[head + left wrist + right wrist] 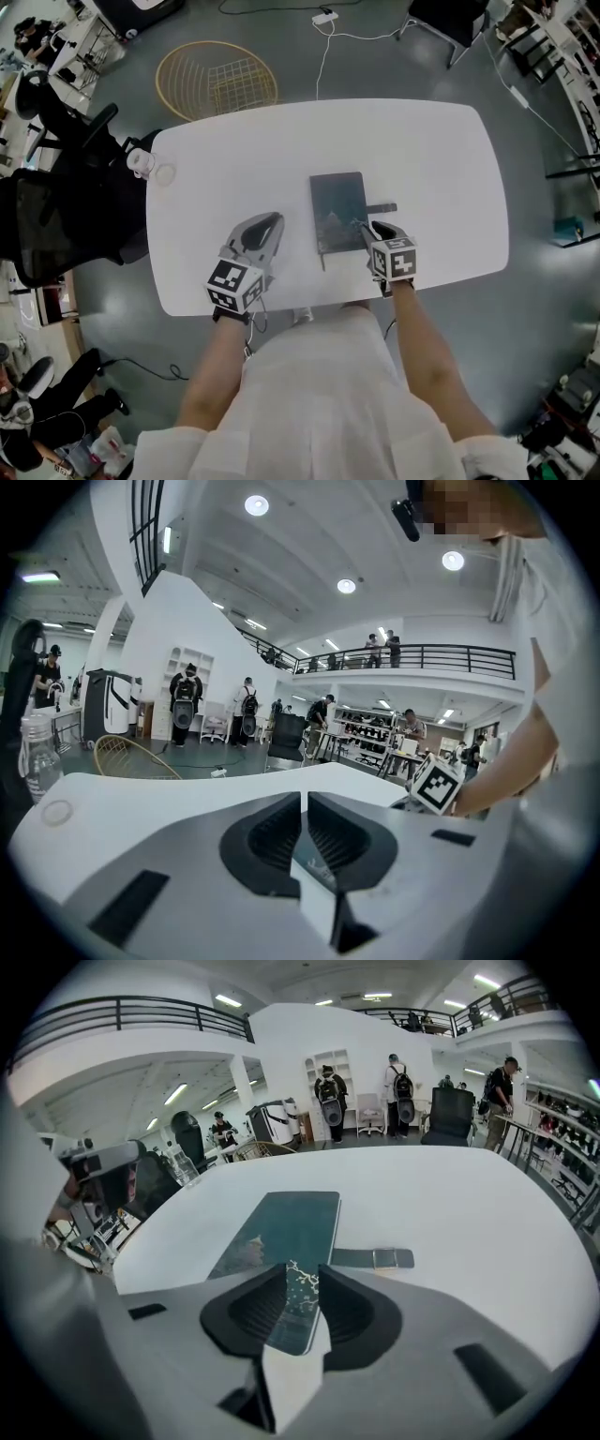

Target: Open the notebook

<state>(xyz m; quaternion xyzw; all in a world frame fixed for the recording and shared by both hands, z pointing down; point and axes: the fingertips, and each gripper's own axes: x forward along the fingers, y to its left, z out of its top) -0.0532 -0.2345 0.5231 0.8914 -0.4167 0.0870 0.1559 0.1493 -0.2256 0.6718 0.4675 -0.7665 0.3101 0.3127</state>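
The notebook (337, 211) lies closed mid-table (422, 159), its strap (382, 208) trailing right, and the right gripper (373, 228) stands spread over its near right corner. If it bites the whole block rather than the cover alone, the book would likely lift or skid, since the left gripper (267, 225) rests apart to the left, pinning nothing. Only the right gripper view shows that corner between unpressed pads; the left gripper view shows empty jaws all but together.

The white table (431, 159) lay bare on most sides. Only the notebook (337, 211) and its strap (382, 208) blocked my right gripper (368, 228), and a bottle (141, 161) (far left edge) stood well apart.
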